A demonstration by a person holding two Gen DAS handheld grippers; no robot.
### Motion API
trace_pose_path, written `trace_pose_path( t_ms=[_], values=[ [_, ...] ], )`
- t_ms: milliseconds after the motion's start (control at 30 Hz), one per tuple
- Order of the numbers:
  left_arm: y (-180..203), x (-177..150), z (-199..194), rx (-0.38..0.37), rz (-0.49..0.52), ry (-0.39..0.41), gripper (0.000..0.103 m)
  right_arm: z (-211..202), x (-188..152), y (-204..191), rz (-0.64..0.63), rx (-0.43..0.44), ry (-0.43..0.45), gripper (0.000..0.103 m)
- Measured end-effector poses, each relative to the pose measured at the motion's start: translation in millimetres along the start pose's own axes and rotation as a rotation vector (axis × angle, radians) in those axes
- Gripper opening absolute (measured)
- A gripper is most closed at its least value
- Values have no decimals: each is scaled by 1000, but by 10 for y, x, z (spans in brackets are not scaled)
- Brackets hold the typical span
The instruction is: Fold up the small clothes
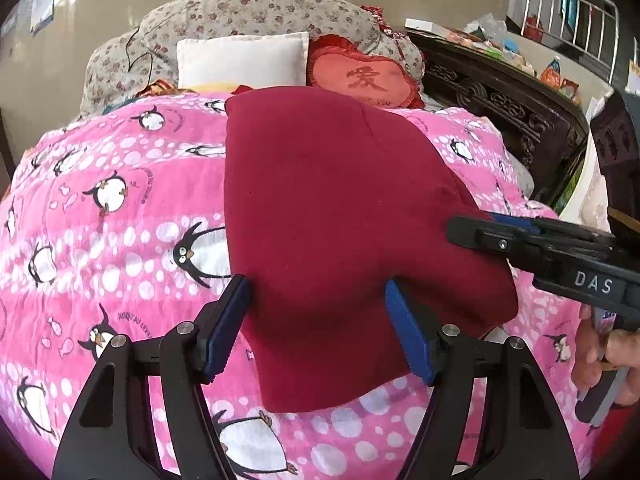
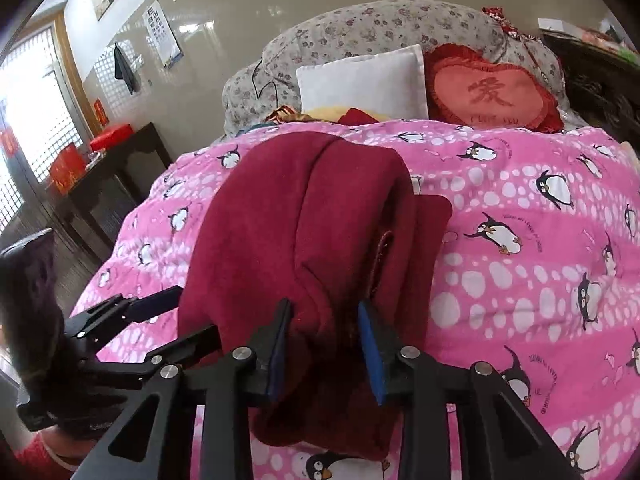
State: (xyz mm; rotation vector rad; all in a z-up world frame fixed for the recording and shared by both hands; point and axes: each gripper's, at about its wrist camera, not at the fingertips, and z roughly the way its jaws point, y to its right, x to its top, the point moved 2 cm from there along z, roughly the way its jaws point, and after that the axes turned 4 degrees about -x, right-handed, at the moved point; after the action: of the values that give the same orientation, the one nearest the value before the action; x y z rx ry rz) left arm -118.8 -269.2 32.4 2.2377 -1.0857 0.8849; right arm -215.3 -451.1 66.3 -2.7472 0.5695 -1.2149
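A dark red garment lies folded on the pink penguin blanket. My left gripper has its blue pads wide apart on either side of the garment's near edge, open. My right gripper enters from the right in that view, its jaws narrowly parted at the garment's right edge. In the right wrist view the garment is bunched up and a thick fold sits between my right gripper's pads, which are clamped on it. The left gripper shows at the left, by the garment's left edge.
A white pillow, a red heart cushion and a floral quilt lie at the bed's head. A dark carved headboard with clutter stands on the right. A dark side table with red boxes stands left of the bed.
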Motion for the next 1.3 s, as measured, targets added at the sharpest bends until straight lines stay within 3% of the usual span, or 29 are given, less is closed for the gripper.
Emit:
trace_pose_path(
  t_ms=[200,267,400,433,600,867,1300],
  values=[
    [-17,-14,-6,2,-10,-7,70,8,-30,-44,-16,-16,-2,36],
    [-74,4,-43,-28,-36,-12,70,-76,-1,-30,-2,5,16,40],
    [-308,85,-81,-121,-158,7,71,-270,91,128,92,36,110,75],
    [-384,113,-64,-148,-202,5,74,-279,124,190,123,40,123,78],
    [-584,219,54,-256,-342,4,78,4,237,448,240,74,61,80],
    [-666,284,348,-351,-388,-63,79,411,263,635,364,177,16,82],
    [-546,332,522,-334,-350,-81,83,533,348,441,272,123,-6,83]
  ],
)
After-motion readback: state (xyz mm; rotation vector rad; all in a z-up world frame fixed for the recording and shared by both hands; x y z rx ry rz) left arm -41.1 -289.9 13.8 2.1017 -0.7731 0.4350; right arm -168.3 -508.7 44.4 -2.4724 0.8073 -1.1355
